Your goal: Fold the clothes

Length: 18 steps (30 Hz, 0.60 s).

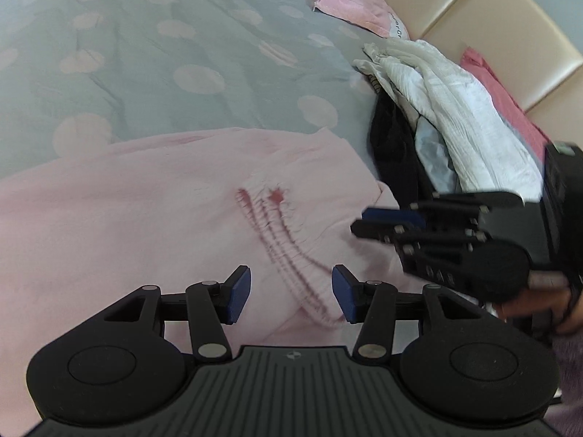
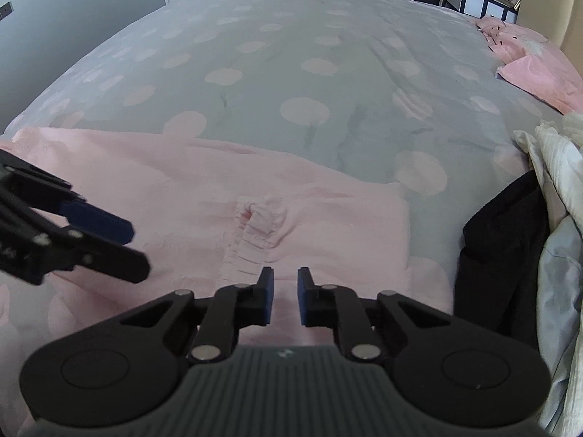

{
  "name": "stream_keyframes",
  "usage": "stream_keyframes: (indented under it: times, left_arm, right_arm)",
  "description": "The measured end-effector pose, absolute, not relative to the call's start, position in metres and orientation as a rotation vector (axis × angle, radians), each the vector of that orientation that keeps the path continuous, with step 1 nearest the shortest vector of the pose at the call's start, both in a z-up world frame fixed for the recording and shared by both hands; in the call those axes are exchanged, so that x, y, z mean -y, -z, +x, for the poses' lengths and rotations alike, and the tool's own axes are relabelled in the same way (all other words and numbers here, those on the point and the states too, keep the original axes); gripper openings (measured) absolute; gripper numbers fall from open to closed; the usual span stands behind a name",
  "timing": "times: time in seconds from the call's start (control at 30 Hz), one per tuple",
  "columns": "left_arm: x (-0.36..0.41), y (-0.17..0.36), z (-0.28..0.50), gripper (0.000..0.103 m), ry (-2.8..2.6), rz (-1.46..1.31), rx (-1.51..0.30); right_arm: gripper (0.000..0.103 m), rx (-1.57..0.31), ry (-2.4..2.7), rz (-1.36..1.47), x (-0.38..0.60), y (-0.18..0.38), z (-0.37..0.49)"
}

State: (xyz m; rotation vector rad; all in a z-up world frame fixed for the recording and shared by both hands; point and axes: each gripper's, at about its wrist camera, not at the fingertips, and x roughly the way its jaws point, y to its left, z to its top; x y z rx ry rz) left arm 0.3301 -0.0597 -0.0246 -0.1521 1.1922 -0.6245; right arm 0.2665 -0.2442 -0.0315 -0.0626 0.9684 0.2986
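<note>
Left wrist view puts the pink garment (image 1: 145,218) right under your grippers: soft, matte cloth lying mostly flat on the bed (image 1: 164,73), with a gathered, ribbed elastic band (image 1: 280,247) curving through its middle. A small darker red mark sits by the top of that band; what it is you can't make out. The garment's near and left parts are cut off by the frame and by the gripper body.

Your left gripper (image 1: 291,293) stands well apart at the jaws, blue pads on either side of the band, and grips nothing. Your right gripper (image 2: 285,296) has its jaws drawn close with a narrow gap left; pink cloth shows through that gap, and the pads pinch nothing you can see. In the left view it is blurred, and only part of your hand (image 1: 539,298) shows behind it.

The bedcover is grey with pale pink dots, lightly creased. To the right lies a pile of clothes (image 1: 437,116): crinkled white fabric over something black and something pale blue, shapes unclear. Pink pillows (image 2: 532,62) sit further off; one bears lettering at its edge, cut off and unreadable. A padded beige headboard (image 1: 455,3) rises behind.
</note>
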Motion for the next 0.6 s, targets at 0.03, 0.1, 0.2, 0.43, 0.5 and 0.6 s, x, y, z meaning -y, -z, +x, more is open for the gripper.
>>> stream_keyframes:
  times: [0.03,0.1,0.2,0.43,0.5,0.6]
  left_arm:
    - [0.064,0.030,0.335,0.047,0.622,-0.173,-1.201]
    - [0.068,0.040,0.340,0.047,0.622,-0.212,-1.201]
    - [0.073,0.055,0.347,0.048,0.602,-0.258,-1.214]
    - [0.085,0.088,0.359,0.043,0.570,-0.291,-1.250]
    - [0.086,0.096,0.361,0.039,0.573,-0.311,-1.255]
    - [0.089,0.100,0.361,0.036,0.569,-0.325,-1.249]
  right_arm:
    - [0.015,-0.969,-0.311,-0.063,0.245,0.032,0.264]
    - [0.015,-0.967,-0.336,-0.070,0.244,0.034,0.260]
    - [0.015,-0.975,-0.354,-0.080,0.243,0.040,0.258]
    - [0.015,-1.003,-0.372,-0.039,0.246,0.056,0.259]
    - [0.015,-1.003,-0.375,-0.037,0.247,0.058,0.259]
    - [0.015,-1.007,-0.371,-0.022,0.249,0.061,0.259]
